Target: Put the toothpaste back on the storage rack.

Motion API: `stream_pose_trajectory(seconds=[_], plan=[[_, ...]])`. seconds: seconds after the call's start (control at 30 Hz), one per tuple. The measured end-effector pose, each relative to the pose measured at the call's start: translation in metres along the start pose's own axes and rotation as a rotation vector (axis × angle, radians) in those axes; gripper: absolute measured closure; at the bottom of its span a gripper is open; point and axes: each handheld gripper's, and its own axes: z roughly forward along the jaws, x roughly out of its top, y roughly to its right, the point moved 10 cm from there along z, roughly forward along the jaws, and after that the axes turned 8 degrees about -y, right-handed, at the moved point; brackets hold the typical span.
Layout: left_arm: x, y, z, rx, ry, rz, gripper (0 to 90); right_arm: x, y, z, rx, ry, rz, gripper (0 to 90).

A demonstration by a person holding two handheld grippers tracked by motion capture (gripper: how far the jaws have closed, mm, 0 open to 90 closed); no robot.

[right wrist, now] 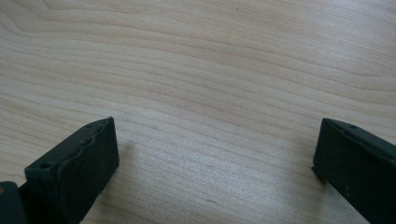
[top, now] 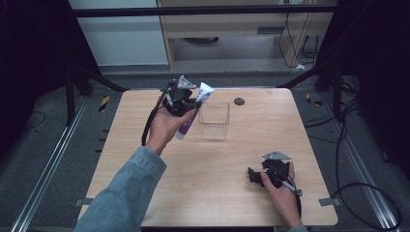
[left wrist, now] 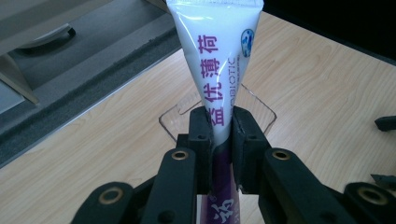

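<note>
- Toothpaste tube point(left wrist: 219, 70) is clamped near its middle between the jaws of the left gripper point(left wrist: 223, 135), held in the air just beside the clear box point(top: 213, 121).
- Right gripper point(right wrist: 215, 158) rests on the table point(top: 251, 145), jaws wide apart, holding nothing.
- Risk: the smooth, soft tube may slip or tilt and hit the box rim.

Toothpaste tubes: you have one, white and purple point(left wrist: 219, 70).
Clear plastic boxes: you have one, open-topped point(top: 214, 121).
Grippers: you hold two, left point(top: 186, 104) and right point(top: 254, 176).
Tables: you work at one, wooden point(top: 251, 140).
Round black marks on the tabletop: one point(top: 239, 101).
</note>
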Motion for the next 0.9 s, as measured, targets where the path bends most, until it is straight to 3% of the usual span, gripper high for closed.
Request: stream_pose_trajectory(seconds=[0.33, 0.73, 0.9], plan=[[0.008, -0.008, 0.002, 0.002, 0.017, -0.02, 79.5, 0.0, 0.0, 0.0, 0.001, -0.001, 0.0, 0.3], [0.016, -0.006, 0.005, -0.01, 0.051, -0.033, 79.6, 0.0, 0.0, 0.0, 0.001, -0.002, 0.0, 0.3], [0.021, -0.002, 0.005, -0.009, 0.054, -0.02, 79.6, 0.0, 0.0, 0.0, 0.0, -0.002, -0.001, 0.3]])
